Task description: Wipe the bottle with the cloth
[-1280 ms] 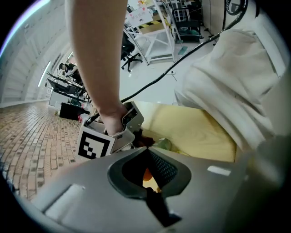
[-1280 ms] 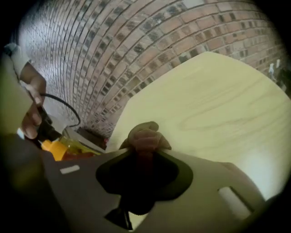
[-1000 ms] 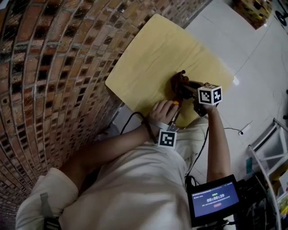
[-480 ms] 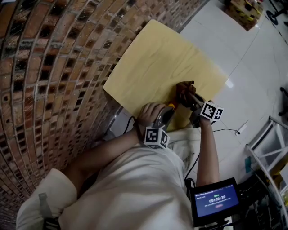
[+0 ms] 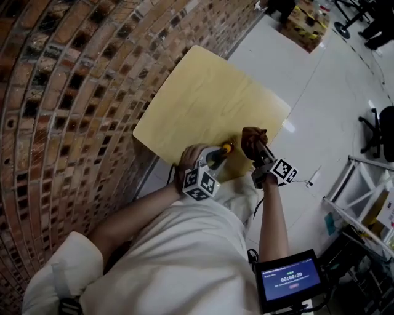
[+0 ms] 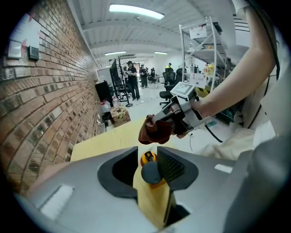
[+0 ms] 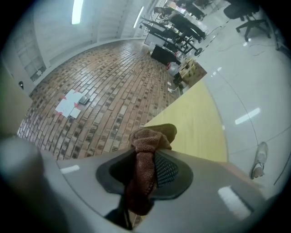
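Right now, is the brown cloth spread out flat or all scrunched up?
Scrunched up. The brown cloth is a bunched wad, clamped between the jaws of the right gripper.

Dim head view, brick wall (image 5: 61, 92) dark and bowed by fisheye, pale glare patches on the floor (image 5: 320, 92), strip lights (image 6: 136, 11) bright overhead in left gripper view, black vignette round both gripper views, cloth (image 7: 144, 150) sharp, nearest foreground soft, perhaps out of focus.
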The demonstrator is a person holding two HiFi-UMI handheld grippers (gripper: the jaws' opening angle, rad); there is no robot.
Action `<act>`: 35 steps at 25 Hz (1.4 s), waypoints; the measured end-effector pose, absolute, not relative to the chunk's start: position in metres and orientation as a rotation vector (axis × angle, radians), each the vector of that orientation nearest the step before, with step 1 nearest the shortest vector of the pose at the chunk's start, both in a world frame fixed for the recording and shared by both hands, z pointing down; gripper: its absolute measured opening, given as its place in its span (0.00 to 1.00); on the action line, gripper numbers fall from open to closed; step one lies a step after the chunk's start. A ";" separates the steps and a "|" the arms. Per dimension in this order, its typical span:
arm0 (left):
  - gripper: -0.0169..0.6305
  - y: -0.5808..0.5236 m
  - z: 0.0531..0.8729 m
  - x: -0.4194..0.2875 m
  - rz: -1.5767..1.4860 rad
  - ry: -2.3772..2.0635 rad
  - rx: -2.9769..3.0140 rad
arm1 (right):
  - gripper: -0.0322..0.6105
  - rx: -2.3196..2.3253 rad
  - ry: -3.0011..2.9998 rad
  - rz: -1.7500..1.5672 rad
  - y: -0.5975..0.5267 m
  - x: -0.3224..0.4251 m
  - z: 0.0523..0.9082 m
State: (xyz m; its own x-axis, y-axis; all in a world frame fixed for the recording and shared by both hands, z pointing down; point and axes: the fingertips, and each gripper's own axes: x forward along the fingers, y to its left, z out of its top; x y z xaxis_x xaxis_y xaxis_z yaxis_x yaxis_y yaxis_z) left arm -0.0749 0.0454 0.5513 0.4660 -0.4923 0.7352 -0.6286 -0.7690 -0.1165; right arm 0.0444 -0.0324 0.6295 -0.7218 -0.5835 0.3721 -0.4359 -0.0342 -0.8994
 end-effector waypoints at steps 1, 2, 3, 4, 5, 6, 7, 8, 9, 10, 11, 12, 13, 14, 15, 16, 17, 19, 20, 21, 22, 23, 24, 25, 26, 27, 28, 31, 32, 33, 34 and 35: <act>0.26 0.048 0.549 -0.075 1.166 -0.975 2.540 | 0.20 -1.130 2.098 -1.850 -0.026 0.048 0.626; 0.27 0.050 0.546 -0.075 1.135 -0.968 2.539 | 0.20 -1.135 2.106 -1.821 -0.021 0.051 0.620; 0.27 0.052 0.543 -0.074 1.095 -0.962 2.536 | 0.20 -1.146 2.103 -1.801 -0.016 0.054 0.614; 0.27 0.053 0.540 -0.074 1.049 -0.958 2.531 | 0.20 -1.170 2.080 -1.803 -0.008 0.058 0.608; 0.28 0.054 0.538 -0.074 1.004 -0.958 2.523 | 0.20 -1.200 2.045 -1.816 -0.001 0.062 0.602; 0.28 0.055 0.535 -0.076 0.965 -0.961 2.515 | 0.20 -1.221 2.027 -1.816 0.005 0.065 0.594; 0.28 0.054 0.533 -0.079 0.932 -0.966 2.510 | 0.20 -1.224 2.040 -1.789 0.008 0.066 0.584; 0.28 0.055 0.530 -0.082 0.905 -0.969 2.507 | 0.20 -1.219 2.072 -1.748 0.010 0.067 0.573; 0.28 0.056 0.527 -0.085 0.881 -0.968 2.508 | 0.20 -1.220 2.096 -1.714 0.013 0.068 0.561; 0.29 0.059 0.524 -0.087 0.858 -0.963 2.512 | 0.20 -1.222 2.122 -1.681 0.018 0.069 0.549; 0.29 0.062 0.519 -0.089 0.831 -0.960 2.514 | 0.20 -1.208 2.170 -1.623 0.021 0.069 0.535; 0.29 0.065 0.514 -0.091 0.801 -0.963 2.513 | 0.20 -1.184 2.225 -1.553 0.022 0.068 0.519; 0.29 0.066 0.508 -0.094 0.770 -0.972 2.508 | 0.20 -1.174 2.265 -1.494 0.024 0.068 0.505; 0.29 0.067 0.501 -0.098 0.742 -0.987 2.500 | 0.20 -1.188 2.286 -1.454 0.027 0.070 0.494; 0.29 0.069 0.495 -0.102 0.724 -1.004 2.491 | 0.20 -1.220 2.297 -1.432 0.033 0.072 0.486; 0.29 0.074 0.490 -0.108 0.720 -1.025 2.484 | 0.20 -1.252 2.309 -1.417 0.041 0.074 0.479; 0.28 0.079 0.484 -0.113 0.726 -1.052 2.483 | 0.20 -1.269 2.327 -1.397 0.050 0.075 0.472; 0.25 0.085 0.472 -0.122 0.744 -1.134 2.509 | 0.20 -1.259 2.381 -1.326 0.061 0.077 0.457; 0.22 0.083 0.465 -0.127 0.738 -1.188 2.525 | 0.20 -1.244 2.409 -1.282 0.061 0.078 0.449; 0.21 0.082 0.459 -0.131 0.724 -1.240 2.533 | 0.20 -1.227 2.430 -1.243 0.062 0.079 0.441; 0.20 0.086 0.453 -0.136 0.710 -1.284 2.531 | 0.20 -1.216 2.440 -1.217 0.067 0.081 0.433; 0.20 0.096 0.448 -0.140 0.705 -1.320 2.524 | 0.20 -1.212 2.444 -1.203 0.077 0.082 0.426; 0.20 0.109 0.444 -0.143 0.714 -1.352 2.516 | 0.20 -1.214 2.449 -1.195 0.090 0.085 0.418; 0.20 0.125 0.440 -0.144 0.736 -1.382 2.509 | 0.20 -1.221 2.461 -1.186 0.104 0.088 0.409; 0.20 0.142 0.436 -0.142 0.761 -1.407 2.504 | 0.20 -1.232 2.483 -1.167 0.120 0.092 0.399; 0.20 0.161 0.433 -0.137 0.781 -1.426 2.499 | 0.20 -1.236 2.513 -1.138 0.137 0.096 0.389; 0.20 0.179 0.430 -0.131 0.789 -1.437 2.496 | 0.20 -1.231 2.545 -1.100 0.156 0.099 0.377; 0.19 0.228 0.422 -0.111 0.755 -1.452 2.477 | 0.20 -1.207 2.599 -0.992 0.209 0.109 0.349; 0.19 0.244 0.421 -0.105 0.736 -1.456 2.463 | 0.20 -1.210 2.604 -0.968 0.225 0.113 0.344; 0.19 0.261 0.419 -0.099 0.718 -1.460 2.447 | 0.20 -1.216 2.607 -0.949 0.241 0.116 0.340; 0.19 0.279 0.418 -0.094 0.700 -1.464 2.433 | 0.20 -1.221 2.612 -0.933 0.257 0.118 0.339; 0.19 0.298 0.416 -0.091 0.687 -1.468 2.422 | 0.20 -1.223 2.621 -0.917 0.272 0.119 0.337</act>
State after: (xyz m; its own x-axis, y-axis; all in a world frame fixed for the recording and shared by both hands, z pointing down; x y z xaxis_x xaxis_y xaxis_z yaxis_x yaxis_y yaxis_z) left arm -0.0912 0.2976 0.4159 0.3894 -0.7733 0.5004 -0.8796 -0.4733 -0.0469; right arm 0.1193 0.2719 0.3372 -0.6702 -0.7269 0.1501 -0.6618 0.4937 -0.5641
